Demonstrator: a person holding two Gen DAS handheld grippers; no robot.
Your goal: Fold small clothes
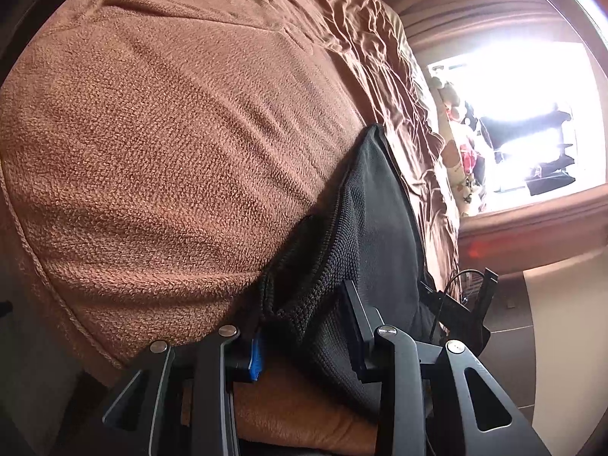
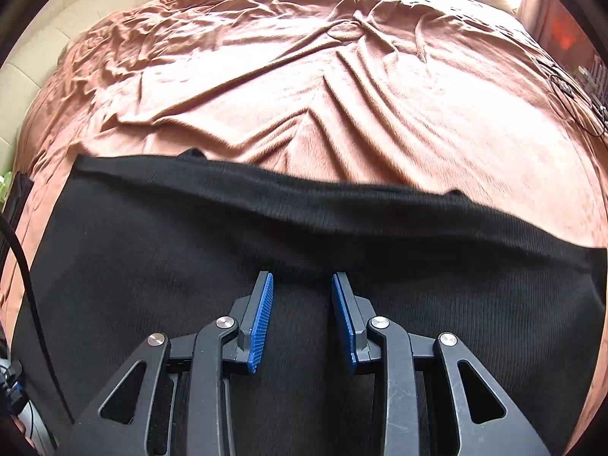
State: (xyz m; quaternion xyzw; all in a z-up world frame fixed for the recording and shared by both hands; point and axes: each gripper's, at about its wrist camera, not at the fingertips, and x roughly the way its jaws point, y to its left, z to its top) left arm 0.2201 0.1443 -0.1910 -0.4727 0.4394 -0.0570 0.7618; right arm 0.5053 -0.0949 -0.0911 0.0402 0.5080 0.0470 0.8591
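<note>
2 views. Left wrist: the left claw is clamped on a bunched edge of the black knit, which fills the gap between its fingers and runs up across a brown blanket on the bed; a bright window sits at right. Right wrist: the right claw hovers over the knit with its blue pads apart and nothing gripped; the garment lies spread flat on the wrinkled bed, its far edge folded over

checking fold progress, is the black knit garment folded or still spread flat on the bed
Mostly spread: the black knit garment lies wide across the brown bedspread. Only its far edge looks doubled into a narrow band.
</note>
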